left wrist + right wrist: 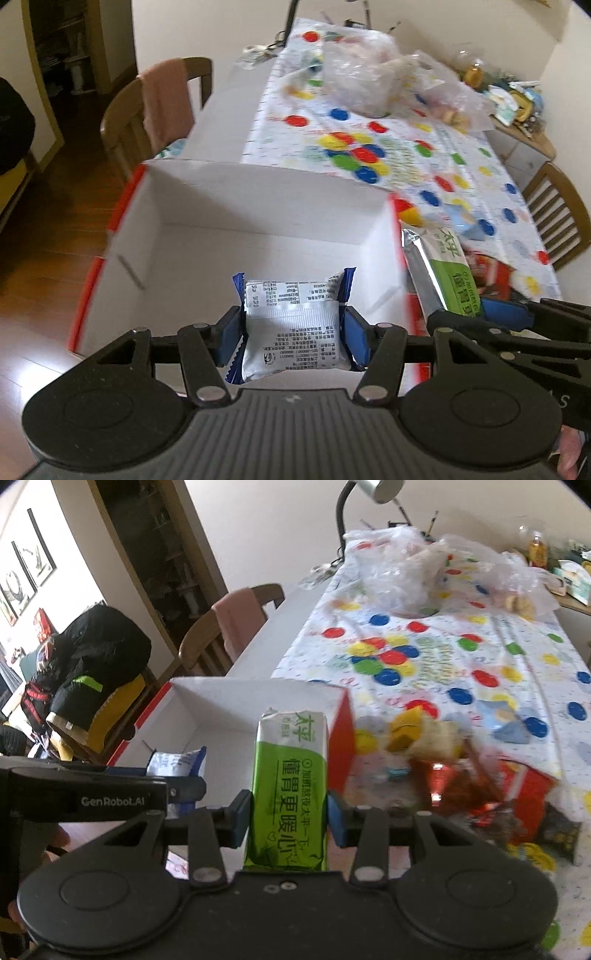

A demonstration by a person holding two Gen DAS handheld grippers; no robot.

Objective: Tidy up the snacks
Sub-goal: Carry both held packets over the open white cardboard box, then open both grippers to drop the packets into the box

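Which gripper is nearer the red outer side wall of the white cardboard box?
Right. The right gripper, holding the green packet, is beside that red wall; the left gripper hangs over the box's middle.

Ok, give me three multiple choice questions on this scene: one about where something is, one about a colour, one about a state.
1. Where is the white box?
A. on a chair
B. at the table's near end
C. on the floor

2. What colour is the packet in the right claw?
A. green and silver
B. red
C. yellow

3. What is the left claw doing?
A. open, empty
B. shut on nothing
C. gripping a silver and blue packet

Answers: 1 B, the box sits beside the dotted cloth; 2 A, its wrapper shows both; 3 C, the pads press its sides.
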